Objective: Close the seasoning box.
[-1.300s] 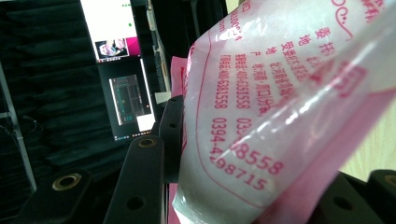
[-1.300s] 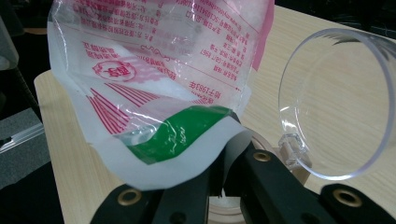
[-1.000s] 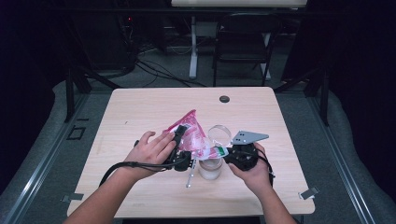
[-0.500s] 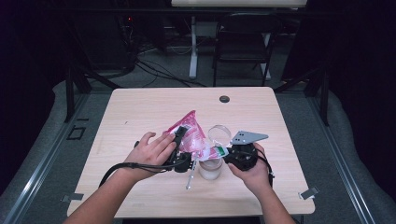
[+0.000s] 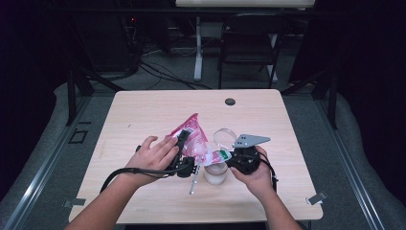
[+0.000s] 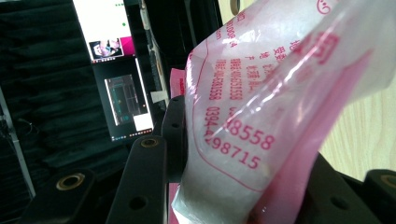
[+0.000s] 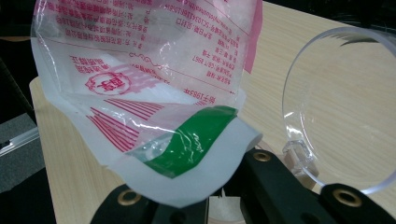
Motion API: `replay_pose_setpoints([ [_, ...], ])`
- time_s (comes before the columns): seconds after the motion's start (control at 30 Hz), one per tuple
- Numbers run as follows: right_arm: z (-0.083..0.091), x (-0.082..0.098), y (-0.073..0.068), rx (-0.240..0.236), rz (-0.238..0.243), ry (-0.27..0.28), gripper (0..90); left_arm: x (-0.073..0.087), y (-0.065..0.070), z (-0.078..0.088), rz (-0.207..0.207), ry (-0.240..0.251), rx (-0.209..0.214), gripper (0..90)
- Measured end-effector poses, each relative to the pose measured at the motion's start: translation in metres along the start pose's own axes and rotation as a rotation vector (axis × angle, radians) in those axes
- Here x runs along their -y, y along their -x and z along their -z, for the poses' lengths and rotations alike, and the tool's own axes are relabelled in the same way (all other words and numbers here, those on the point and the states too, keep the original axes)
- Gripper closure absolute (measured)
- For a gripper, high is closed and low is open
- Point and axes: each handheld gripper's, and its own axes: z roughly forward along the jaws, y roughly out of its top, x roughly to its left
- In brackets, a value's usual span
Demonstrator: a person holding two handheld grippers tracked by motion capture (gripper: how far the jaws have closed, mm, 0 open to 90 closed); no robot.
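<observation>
Two grippers, left fingers [image 5: 184, 143] and right fingers [image 5: 225, 157] both grasping pink bag [image 5: 194, 139], above jar [image 5: 215, 173]

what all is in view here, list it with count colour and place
bag: 1, pink and white with a green corner, mid table, held between both grippers
jar: 1, clear, under the bag's lower corner
lid: 1, clear, hinged open behind the jar
spoon: 1, pale, lying left of the jar
cap: 1, dark, far edge of the table
table: 1, light wood
chair: 1, dark, behind the table
left gripper: 1, black, clamped on the bag's side
right gripper: 1, black, shut on the bag's green corner
hands: 2, one on each gripper
</observation>
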Motion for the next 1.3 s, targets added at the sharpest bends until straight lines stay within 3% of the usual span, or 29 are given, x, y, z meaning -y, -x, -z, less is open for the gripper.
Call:
replay_pose_setpoints([
  [0.63, -0.0066, -0.0006, 0.0005, -0.010, 0.004, -0.009, 90.0, 0.0021, 0.0012, -0.0017, 0.023, 0.003, -0.014, 66.7],
  [0.8, -0.0064, -0.0003, 0.0010, -0.012, 0.003, -0.009, 90.0, 0.0011, -0.0025, -0.0016, -0.006, 0.001, -0.026, 66.7],
  [1.03, -0.0074, 0.0008, 0.0008, -0.017, 0.004, -0.017, 90.0, -0.0011, -0.0027, 0.0010, -0.007, 0.007, -0.049, 67.2],
  [1.07, -0.0075, 0.0010, 0.0007, -0.017, 0.006, -0.019, 90.0, -0.0009, -0.0011, 0.0007, 0.009, 0.010, -0.043, 67.2],
  [1.3, -0.0072, 0.0012, 0.0006, -0.015, 0.006, -0.020, 90.0, -0.0015, -0.0022, 0.0014, -0.004, 0.011, -0.053, 67.2],
])
